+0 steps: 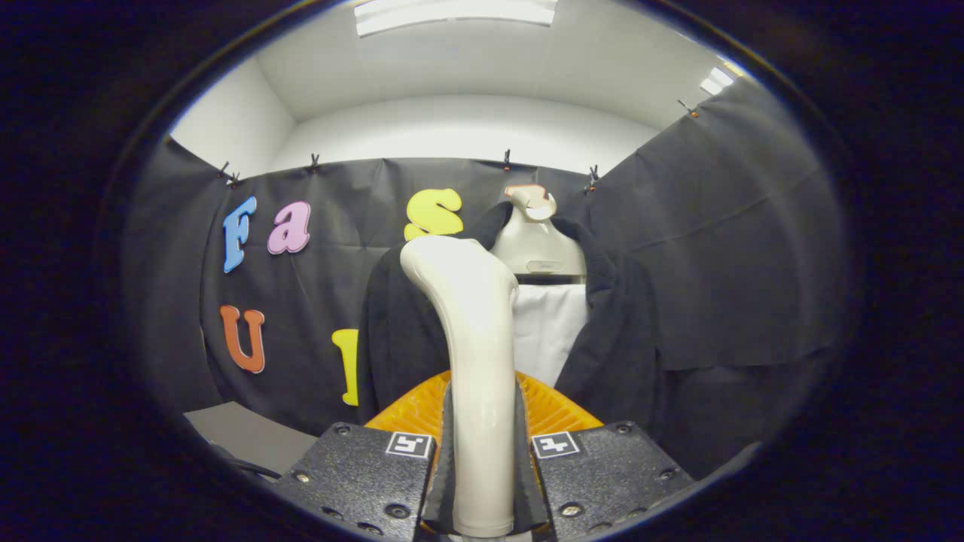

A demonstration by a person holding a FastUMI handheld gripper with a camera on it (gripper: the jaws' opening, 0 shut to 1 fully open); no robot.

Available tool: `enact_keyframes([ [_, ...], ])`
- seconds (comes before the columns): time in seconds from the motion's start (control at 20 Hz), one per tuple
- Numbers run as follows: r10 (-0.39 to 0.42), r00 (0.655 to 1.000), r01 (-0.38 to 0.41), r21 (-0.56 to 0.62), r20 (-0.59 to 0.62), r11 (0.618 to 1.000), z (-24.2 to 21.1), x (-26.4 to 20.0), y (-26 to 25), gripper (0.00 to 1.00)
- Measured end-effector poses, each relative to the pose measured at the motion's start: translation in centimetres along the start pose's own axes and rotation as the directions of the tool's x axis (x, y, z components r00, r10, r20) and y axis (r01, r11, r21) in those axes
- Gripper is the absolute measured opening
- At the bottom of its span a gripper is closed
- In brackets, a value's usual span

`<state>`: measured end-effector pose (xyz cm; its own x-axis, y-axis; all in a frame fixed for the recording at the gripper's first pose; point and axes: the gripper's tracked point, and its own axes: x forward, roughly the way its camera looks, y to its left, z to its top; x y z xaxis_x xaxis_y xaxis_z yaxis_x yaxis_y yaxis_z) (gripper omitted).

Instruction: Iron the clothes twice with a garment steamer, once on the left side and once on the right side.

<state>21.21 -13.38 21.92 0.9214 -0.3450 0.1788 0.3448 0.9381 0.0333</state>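
The steamer [474, 361] is held in the gripper [482, 467]. Its long pale handle stands almost straight up between the two jaws, and both jaws are clamped on it, one on each side. The top of the handle bends a little to one side and ends in a smooth round knob. The bottom of the handle goes down past the jaws, and I cannot see where it ends.

Just beyond the jaws, the fingers [561, 410] show ribbed and spread out like a fan on both sides of the handle.

Past the steamer hangs a dark coat [610, 331]. It is open at the front, and a white shirt [546, 327] shows in the gap. Both hang on a pale stand [536, 248] with a rounded top and a small hook on it. The steamer handle covers part of the coat's left half, so I cannot tell if the steamer touches the cloth.

Behind the clothes is the black cloth wall [723, 241], pinned up with small clips [507, 158] along its top edge. Above that is a white wall and a white ceiling with a long light [456, 11]. Low down beside the gripper, a bit of a grey desk [241, 433] shows.
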Motion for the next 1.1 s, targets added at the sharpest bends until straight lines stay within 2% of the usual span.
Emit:
enact_keyframes([
  [0.35, -0.054, 0.998, 0.051, -0.060, -0.046, 0.997, -3.0, 1.6, 0.6, 0.35],
  [0.7, -0.072, 0.994, 0.062, -0.116, -0.079, 0.991, -6.0, 0.5, 1.0, 0.35],
  [1.1, -0.115, 0.982, 0.089, -0.166, -0.153, 0.982, -11.7, -1.3, 0.1, 0.35],
])
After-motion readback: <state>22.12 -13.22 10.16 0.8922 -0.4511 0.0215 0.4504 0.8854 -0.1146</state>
